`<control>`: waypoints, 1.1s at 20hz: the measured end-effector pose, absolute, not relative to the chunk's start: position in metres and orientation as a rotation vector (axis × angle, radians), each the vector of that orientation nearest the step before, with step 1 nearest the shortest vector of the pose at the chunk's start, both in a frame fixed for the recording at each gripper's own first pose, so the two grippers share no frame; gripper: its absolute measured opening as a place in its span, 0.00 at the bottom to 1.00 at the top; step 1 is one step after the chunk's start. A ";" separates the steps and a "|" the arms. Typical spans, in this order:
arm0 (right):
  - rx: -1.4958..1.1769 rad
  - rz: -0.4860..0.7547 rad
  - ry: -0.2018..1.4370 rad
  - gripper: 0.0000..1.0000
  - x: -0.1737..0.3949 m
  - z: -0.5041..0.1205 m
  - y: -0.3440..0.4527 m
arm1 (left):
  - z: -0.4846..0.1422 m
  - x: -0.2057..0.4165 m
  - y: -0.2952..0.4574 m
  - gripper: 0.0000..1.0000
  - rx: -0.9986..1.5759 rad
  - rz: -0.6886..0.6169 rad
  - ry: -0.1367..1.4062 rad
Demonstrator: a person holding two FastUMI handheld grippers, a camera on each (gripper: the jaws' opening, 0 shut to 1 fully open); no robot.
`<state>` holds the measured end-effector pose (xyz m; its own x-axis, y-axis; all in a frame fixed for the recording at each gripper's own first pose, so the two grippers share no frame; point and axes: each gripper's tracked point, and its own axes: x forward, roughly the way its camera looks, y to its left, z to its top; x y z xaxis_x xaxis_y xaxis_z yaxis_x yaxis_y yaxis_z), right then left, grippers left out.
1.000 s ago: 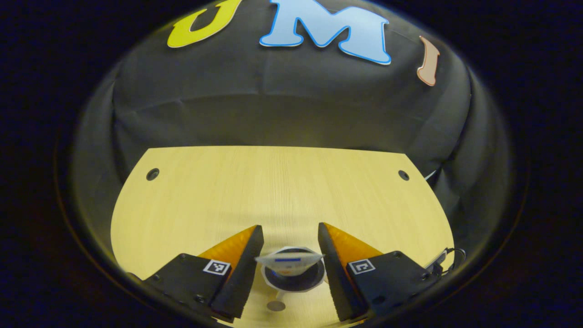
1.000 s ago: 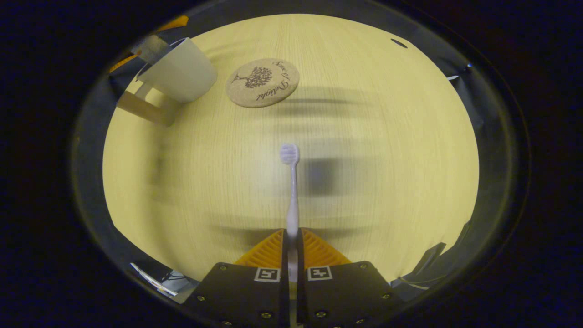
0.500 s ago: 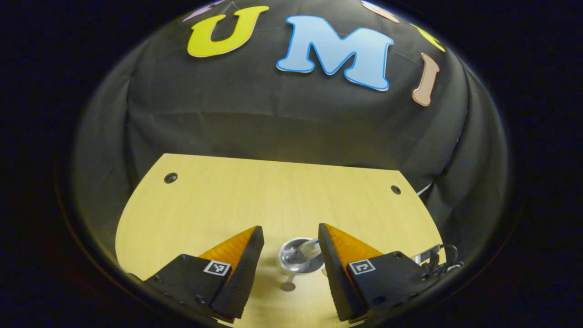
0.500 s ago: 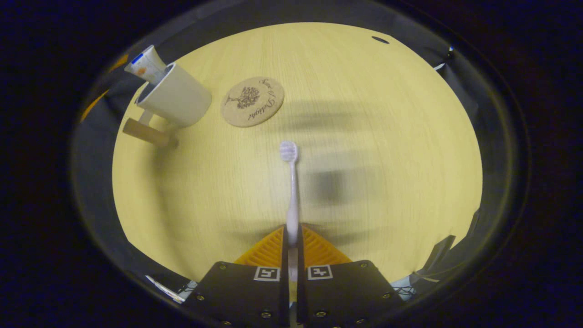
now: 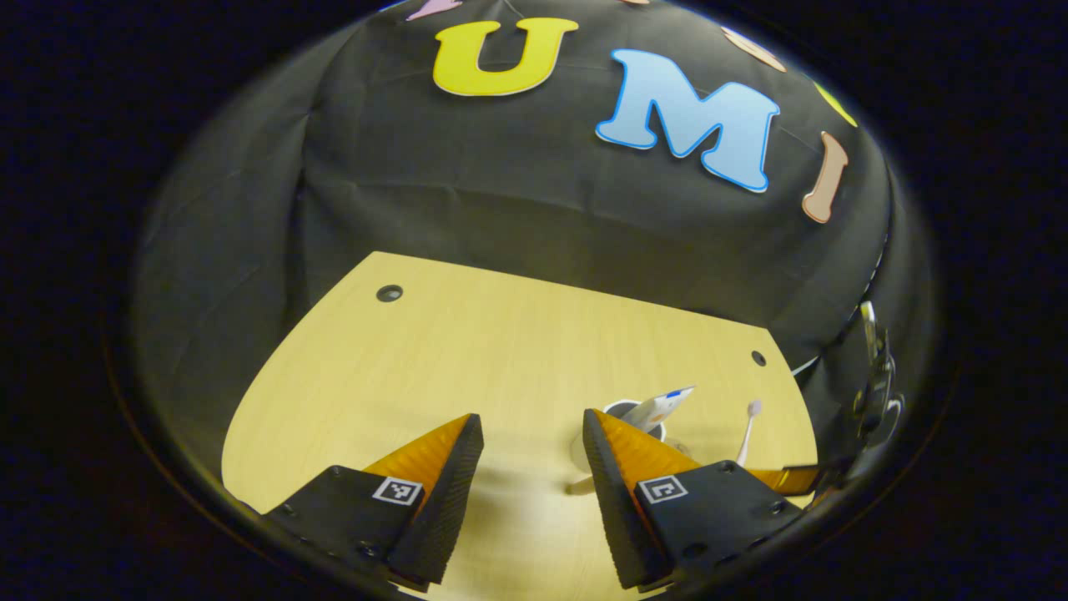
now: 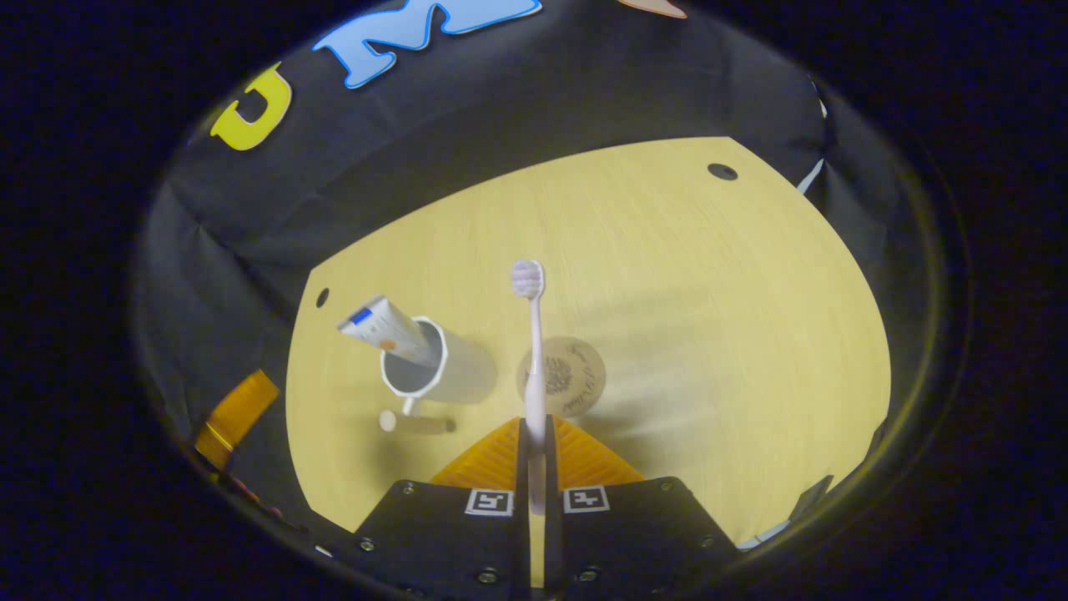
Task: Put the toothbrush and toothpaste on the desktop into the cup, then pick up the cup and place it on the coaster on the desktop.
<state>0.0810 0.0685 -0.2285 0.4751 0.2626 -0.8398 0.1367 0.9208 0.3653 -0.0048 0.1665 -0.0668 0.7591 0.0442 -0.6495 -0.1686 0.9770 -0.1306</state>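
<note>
In the right gripper view a white cup (image 6: 455, 377) with a wooden handle (image 6: 417, 424) stands on the pale wood desktop (image 6: 667, 275). A toothpaste tube (image 6: 384, 330) leans out of the cup. A round cork coaster (image 6: 576, 377) lies just right of the cup. My right gripper (image 6: 534, 426) is shut on a white toothbrush (image 6: 535, 351), held above the table with its head pointing forward, right of the cup and over the coaster's near edge. My left gripper (image 5: 532, 434) is open with nothing between its fingers. In its view the cup (image 5: 636, 412) and toothpaste tube (image 5: 663, 404) sit past its right finger, with the toothbrush (image 5: 748, 430) farther right.
Black cloth walls close the back and sides of the desktop (image 5: 467, 351). Small dark holes (image 6: 722, 172) mark the table's far corners. Part of my left gripper's finger (image 6: 238, 409) shows left of the cup. Cables and a clamp (image 5: 872, 367) hang at the right edge.
My left gripper has drawn back and away from the cup, leaving the toothpaste standing in it. My right gripper has tilted up and brought the toothbrush closer to the cup and coaster.
</note>
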 end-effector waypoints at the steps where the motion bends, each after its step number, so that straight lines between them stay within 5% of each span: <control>1: 0.430 0.087 1.052 0.07 0.096 -0.213 0.072 | -0.067 -0.017 0.179 0.82 -0.189 0.134 0.704; 8: 0.518 0.097 0.917 0.07 0.177 -0.175 0.118 | -0.065 -0.105 0.255 0.79 -0.208 0.249 0.731; 16: 0.391 0.082 0.734 0.07 0.197 -0.200 0.133 | -0.052 -0.227 0.326 0.79 -0.216 0.418 0.786; 22: 0.354 0.105 0.681 0.08 0.180 -0.216 0.142 | -0.048 -0.224 0.323 0.79 -0.220 0.449 0.780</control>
